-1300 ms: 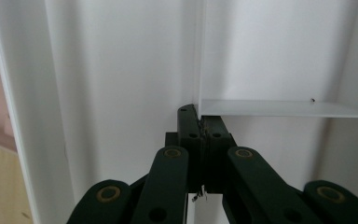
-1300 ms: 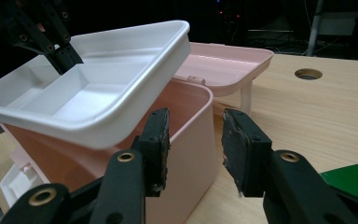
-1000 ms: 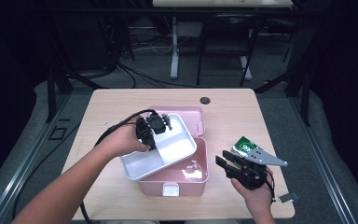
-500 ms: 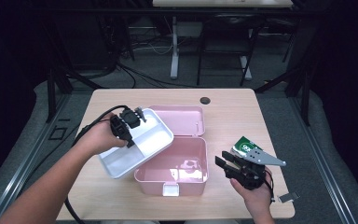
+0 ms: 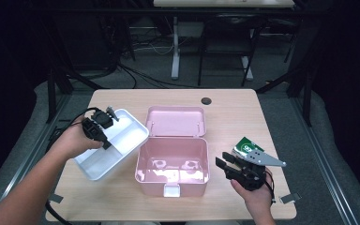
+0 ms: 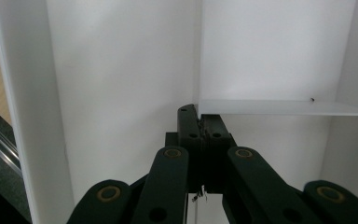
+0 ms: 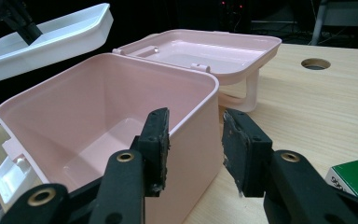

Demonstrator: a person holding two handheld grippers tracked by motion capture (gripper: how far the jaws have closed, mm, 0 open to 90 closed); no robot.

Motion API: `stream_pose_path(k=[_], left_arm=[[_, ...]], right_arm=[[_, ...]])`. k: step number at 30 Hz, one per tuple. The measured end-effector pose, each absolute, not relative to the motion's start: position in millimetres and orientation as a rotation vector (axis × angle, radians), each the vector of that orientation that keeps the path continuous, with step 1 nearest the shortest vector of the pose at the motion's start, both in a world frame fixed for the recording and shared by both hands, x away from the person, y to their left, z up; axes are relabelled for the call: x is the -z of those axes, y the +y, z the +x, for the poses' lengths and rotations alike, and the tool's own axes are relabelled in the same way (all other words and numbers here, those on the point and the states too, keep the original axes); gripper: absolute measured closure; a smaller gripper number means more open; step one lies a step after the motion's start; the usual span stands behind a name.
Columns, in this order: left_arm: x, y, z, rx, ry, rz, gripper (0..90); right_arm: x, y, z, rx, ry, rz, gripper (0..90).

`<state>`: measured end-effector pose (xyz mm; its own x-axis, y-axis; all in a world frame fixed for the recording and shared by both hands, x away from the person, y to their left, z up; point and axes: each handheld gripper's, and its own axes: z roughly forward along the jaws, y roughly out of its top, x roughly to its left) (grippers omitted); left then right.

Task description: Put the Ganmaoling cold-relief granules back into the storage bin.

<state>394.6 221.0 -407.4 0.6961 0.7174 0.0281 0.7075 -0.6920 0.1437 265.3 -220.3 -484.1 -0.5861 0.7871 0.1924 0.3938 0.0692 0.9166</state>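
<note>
An open pink box [image 5: 143,161] stands mid-table, its lid [image 5: 177,121] laid flat behind it. My left gripper [image 5: 105,140] is shut on the inner divider [image 6: 279,107] of a white tray [image 5: 122,136], holding it tilted just left of the box. The left gripper view looks into the tray [image 6: 121,70], with my left gripper [image 6: 200,123] pinching the divider's edge. My right gripper [image 5: 222,165] rests by the box's right wall, its jaws apart and nothing pressed between them. From the right gripper [image 7: 196,140], the box [image 7: 74,93] and the raised tray [image 7: 60,32] are visible.
A green packet [image 5: 244,146] lies on the table right of the box, beside my right hand. A round cable hole [image 5: 206,100] sits near the table's far edge. The box's white latch [image 5: 171,191] faces the near edge. Desk legs and cables stand beyond the table.
My left hand has carried the white tray from above the pink box out to the left of it. The right gripper has stayed in place.
</note>
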Motion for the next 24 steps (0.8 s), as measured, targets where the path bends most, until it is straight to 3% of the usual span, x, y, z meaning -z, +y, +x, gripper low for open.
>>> stream_pose_path(k=[12, 24], left_arm=[[422.9, 245.1, 394.1, -0.106, 1.253, 2.773, 89.3], [463.8, 249.2, 392.4, -0.065, 1.284, 2.794, 89.3]], right_arm=[[485.0, -219.6, 265.6, -1.523, 2.001, 1.177, 61.2], [485.6, -219.2, 265.6, -1.519, 2.007, 1.179, 60.7]])
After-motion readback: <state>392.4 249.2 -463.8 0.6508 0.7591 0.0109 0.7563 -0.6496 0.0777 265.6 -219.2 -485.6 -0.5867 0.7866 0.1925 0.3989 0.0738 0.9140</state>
